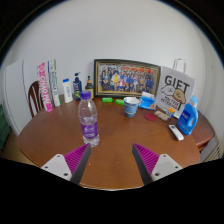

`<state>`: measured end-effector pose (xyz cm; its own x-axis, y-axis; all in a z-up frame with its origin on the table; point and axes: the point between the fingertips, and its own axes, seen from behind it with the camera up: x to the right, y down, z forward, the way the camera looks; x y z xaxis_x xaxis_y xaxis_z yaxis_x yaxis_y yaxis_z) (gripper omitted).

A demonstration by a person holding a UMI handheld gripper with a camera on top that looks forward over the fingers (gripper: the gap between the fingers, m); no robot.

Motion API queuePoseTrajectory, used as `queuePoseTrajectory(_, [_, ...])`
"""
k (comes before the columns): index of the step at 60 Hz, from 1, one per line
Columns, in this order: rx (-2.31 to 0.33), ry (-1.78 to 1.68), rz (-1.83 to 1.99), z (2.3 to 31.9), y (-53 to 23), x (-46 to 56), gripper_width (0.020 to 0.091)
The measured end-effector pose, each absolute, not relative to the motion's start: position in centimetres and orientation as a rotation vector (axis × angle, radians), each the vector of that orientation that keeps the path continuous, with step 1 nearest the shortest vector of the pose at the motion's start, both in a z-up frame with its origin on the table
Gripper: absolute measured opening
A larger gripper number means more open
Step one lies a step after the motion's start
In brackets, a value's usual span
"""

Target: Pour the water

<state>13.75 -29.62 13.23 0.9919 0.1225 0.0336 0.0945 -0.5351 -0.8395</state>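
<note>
Bottle: a clear plastic water bottle with a purple label and a white cap [89, 118] stands upright on the round brown wooden table [110, 155], beyond the fingertips and a little to the left of the gripper's midline, well clear of both fingers.

Cup: a white cup with a blue band [131, 105] stands farther off, beyond the bottle and slightly to the right of it; this is probably where the water goes, though a light blue cup [147, 100] sits just right of it.

Handling: the bottle looks partly or mostly filled, so I judge it moderately heavy. Its thin wall should give under pressure, and smooth plastic may slip. The cap appears to be on.

Hold point: the labelled middle of the body seems best, since the label offers grip and the weight would balance there.

Gripper: the two-finger gripper [110, 160] is spread wide with nothing between its pink pads [75, 156].

Pose: fingers level above the near tabletop, pointing forward across the table; the bottle lies off-centre, so a shift left looks necessary.

Clutter: a framed group photograph [127, 77] and a white card printed GIFT [177, 90] stand at the far edge; a blue spray bottle [187, 117] stands far right.
</note>
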Motion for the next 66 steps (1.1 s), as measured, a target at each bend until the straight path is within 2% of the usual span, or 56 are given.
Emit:
queuePoseTrajectory(10, [-2.057,-0.187,0.091,12.0,-25.8,7.2,0.0857])
queuePoseTrajectory(20, [-1.983,-0.127,0.071,10.3,-19.9,4.9,0.0850])
queuePoseTrajectory(27, [-1.945,-0.071,0.070,9.0,-16.4,4.2,0.0805])
queuePoseTrajectory(32, [-1.923,-0.063,0.063,8.1,-14.8,4.0,0.0680])
queuePoseTrajectory(36, [-1.900,-0.078,0.057,7.8,-14.0,3.4,0.0521])
queuePoseTrajectory(40, [-1.868,-0.092,0.040,8.0,-13.8,3.4,0.0482])
queuePoseTrajectory(46, [-1.862,-0.096,0.032,8.1,-13.6,3.4,0.0372])
queuePoseTrajectory(47, [-1.863,-0.093,0.025,8.0,-13.5,3.4,0.0371])
queuePoseTrajectory(49, [-1.862,-0.092,0.020,8.2,-13.4,3.3,0.0340])
queuePoseTrajectory(56, [-1.856,-0.089,0.052,10.6,-12.3,1.9,0.0341])
queuePoseTrajectory(66, [-1.786,0.093,0.335,17.7,-8.1,-0.6,0.0340])
